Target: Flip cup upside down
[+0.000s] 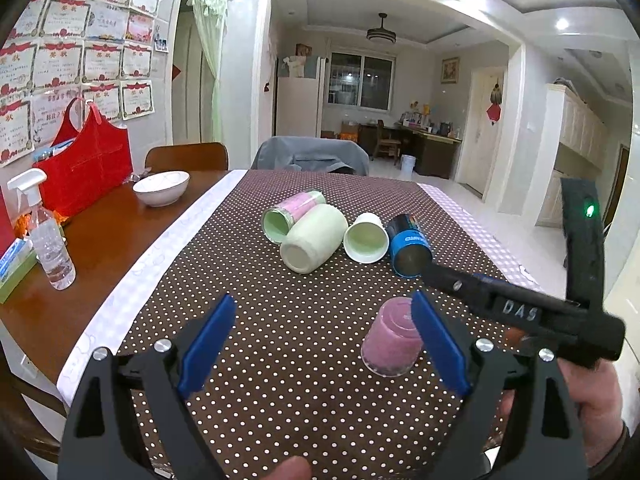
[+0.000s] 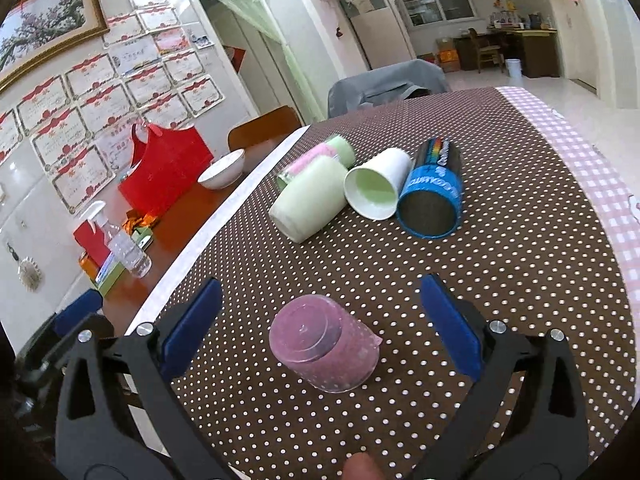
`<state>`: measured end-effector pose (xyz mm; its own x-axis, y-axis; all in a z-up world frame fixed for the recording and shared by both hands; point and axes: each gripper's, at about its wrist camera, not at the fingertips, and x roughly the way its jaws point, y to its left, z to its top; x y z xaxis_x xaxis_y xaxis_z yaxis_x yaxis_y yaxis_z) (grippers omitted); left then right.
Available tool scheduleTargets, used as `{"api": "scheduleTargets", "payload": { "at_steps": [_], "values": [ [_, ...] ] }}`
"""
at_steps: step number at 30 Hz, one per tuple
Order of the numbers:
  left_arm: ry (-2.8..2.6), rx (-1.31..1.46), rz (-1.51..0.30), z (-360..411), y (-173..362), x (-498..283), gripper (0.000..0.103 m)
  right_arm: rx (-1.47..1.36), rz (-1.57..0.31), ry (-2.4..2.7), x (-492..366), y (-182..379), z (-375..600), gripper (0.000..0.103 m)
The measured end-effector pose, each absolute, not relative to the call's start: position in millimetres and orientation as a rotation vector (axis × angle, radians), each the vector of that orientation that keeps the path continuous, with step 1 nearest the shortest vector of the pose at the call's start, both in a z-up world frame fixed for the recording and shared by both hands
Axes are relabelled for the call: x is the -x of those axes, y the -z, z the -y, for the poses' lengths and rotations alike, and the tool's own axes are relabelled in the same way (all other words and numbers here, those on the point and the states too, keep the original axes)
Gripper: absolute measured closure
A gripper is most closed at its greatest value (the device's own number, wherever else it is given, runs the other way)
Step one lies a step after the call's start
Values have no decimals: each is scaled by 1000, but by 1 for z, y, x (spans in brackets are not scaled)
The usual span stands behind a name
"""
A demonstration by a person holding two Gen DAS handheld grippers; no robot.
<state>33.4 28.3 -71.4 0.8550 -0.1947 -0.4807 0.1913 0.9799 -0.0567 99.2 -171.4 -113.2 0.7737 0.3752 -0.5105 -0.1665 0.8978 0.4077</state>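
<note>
A clear pink plastic cup (image 1: 390, 338) (image 2: 322, 346) stands upside down, rim on the dotted cloth. My left gripper (image 1: 324, 316) is open and empty; the cup is just inside its right finger. My right gripper (image 2: 320, 300) is open and empty, with the cup between its fingers but untouched. The right gripper's body (image 1: 520, 308) shows at the right of the left wrist view. Farther off, several cups lie on their sides: a pale green one (image 1: 314, 244) (image 2: 308, 200), a pink-and-green one (image 1: 294, 212), a white paper one (image 1: 366, 238) (image 2: 378, 186) and a blue-black one (image 1: 410, 246) (image 2: 432, 196).
The brown dotted tablecloth (image 1: 280, 340) covers the table. On the bare wood at the left are a white bowl (image 1: 161, 188), a spray bottle (image 1: 48, 236) and a red bag (image 1: 88, 164). Chairs stand at the far edge.
</note>
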Motion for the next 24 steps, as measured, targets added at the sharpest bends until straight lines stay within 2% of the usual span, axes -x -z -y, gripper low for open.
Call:
{"api": "scheduleTargets", "payload": {
  "at_steps": [12, 24],
  "values": [
    [154, -32, -486, -22, 51, -21, 14, -346, -561, -215, -67, 66, 202, 6],
    [89, -41, -430, -17, 30, 0, 14, -174, -432, -94, -14, 30, 195, 6]
  ]
}}
